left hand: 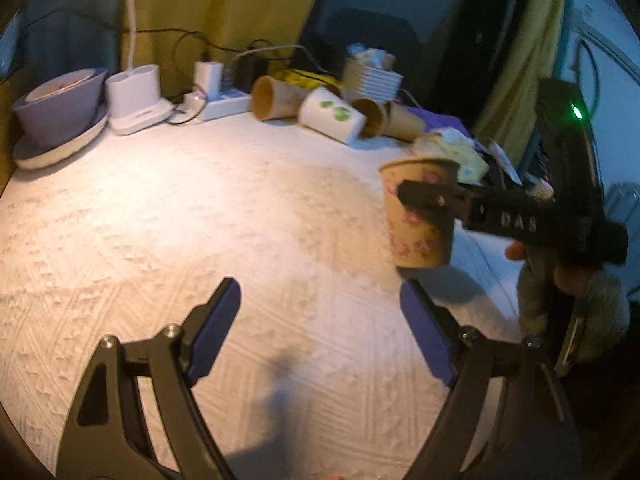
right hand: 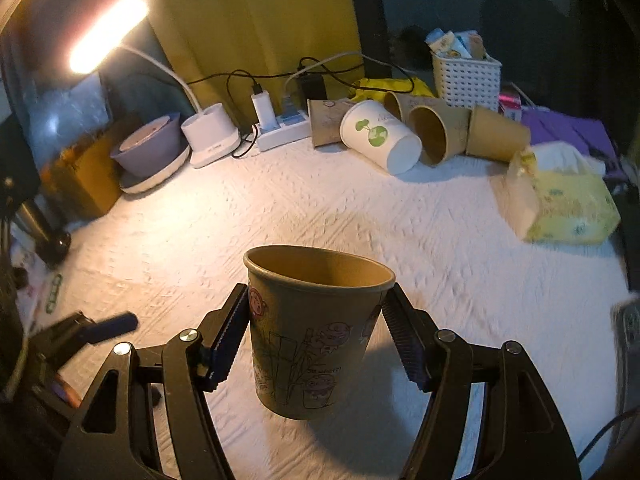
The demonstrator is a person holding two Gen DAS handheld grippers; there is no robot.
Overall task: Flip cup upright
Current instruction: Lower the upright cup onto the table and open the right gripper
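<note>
1. Right wrist view: right gripper (right hand: 316, 336) grasps the kraft cup (right hand: 314, 332) mouth-up at lower centre, seemingly just above the tablecloth (right hand: 360, 216)
2. Lower it level, release once its base rests flat
3. Left gripper (left hand: 320, 320) gapes empty

Right gripper (right hand: 316, 336) fingers clamped on cup (right hand: 316, 332), left gripper (left hand: 320, 320) spread wide
</note>
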